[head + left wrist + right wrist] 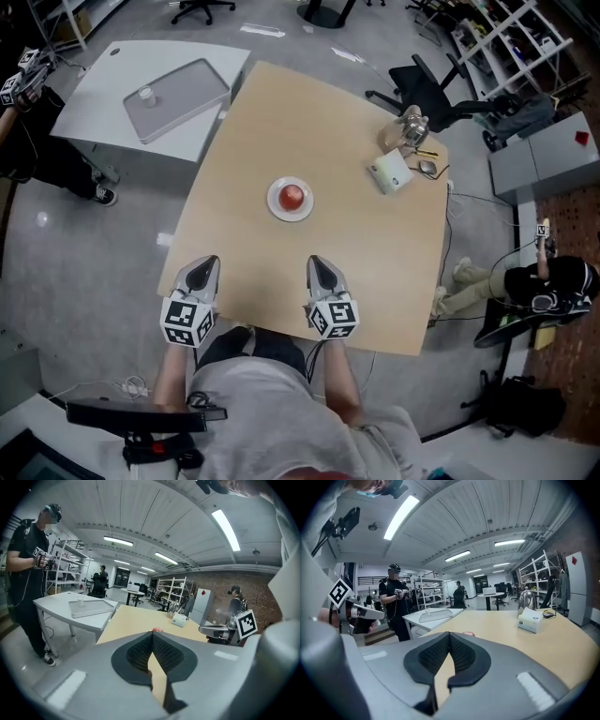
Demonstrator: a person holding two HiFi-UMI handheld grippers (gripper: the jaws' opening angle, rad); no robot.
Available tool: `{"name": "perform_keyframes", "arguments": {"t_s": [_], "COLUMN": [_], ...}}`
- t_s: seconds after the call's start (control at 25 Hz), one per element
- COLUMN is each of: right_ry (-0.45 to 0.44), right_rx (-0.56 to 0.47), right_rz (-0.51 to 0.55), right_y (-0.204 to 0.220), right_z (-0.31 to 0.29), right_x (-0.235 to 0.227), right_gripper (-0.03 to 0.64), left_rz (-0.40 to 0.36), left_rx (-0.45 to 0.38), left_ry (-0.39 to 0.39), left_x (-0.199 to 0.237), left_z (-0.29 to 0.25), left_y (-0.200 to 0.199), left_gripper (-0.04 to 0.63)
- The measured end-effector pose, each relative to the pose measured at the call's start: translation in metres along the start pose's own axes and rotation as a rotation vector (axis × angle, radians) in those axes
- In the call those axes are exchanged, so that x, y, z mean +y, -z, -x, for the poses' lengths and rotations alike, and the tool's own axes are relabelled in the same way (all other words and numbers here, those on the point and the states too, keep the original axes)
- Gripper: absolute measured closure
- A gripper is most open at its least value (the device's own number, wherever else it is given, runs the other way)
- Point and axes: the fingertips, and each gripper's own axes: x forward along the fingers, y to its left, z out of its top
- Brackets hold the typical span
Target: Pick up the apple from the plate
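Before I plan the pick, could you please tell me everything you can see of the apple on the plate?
The apple is small, round and red, with a lighter spot on top; its skin looks smooth. It rests alone on the middle of a round white plate near the centre of the tan table. Only the plate touches it: the left gripper and right gripper, both shut, hover at the table's near edge, well short of it.

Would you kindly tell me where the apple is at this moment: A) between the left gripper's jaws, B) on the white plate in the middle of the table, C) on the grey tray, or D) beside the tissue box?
B: the apple sits on the white plate, ahead of the left gripper and right gripper, both shut and empty.
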Motion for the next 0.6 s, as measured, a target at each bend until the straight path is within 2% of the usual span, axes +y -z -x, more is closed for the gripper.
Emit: {"name": "perform_keyframes", "arguments": {"t_s": [0.6], "right_ry": [-0.087], "right_rx": [0.072], "right_rz": [0.044], "right_y": [0.013], "right_z": [-0.065], "right_x": [-0.030], "right_gripper": [0.611], "left_rz": [0.047], "left_rx": [0.060], "left_ry": [-0.090], "left_x": [0.014], "left_z": [-0.031], "left_y": [0.015], "left_gripper": [0.575]}}
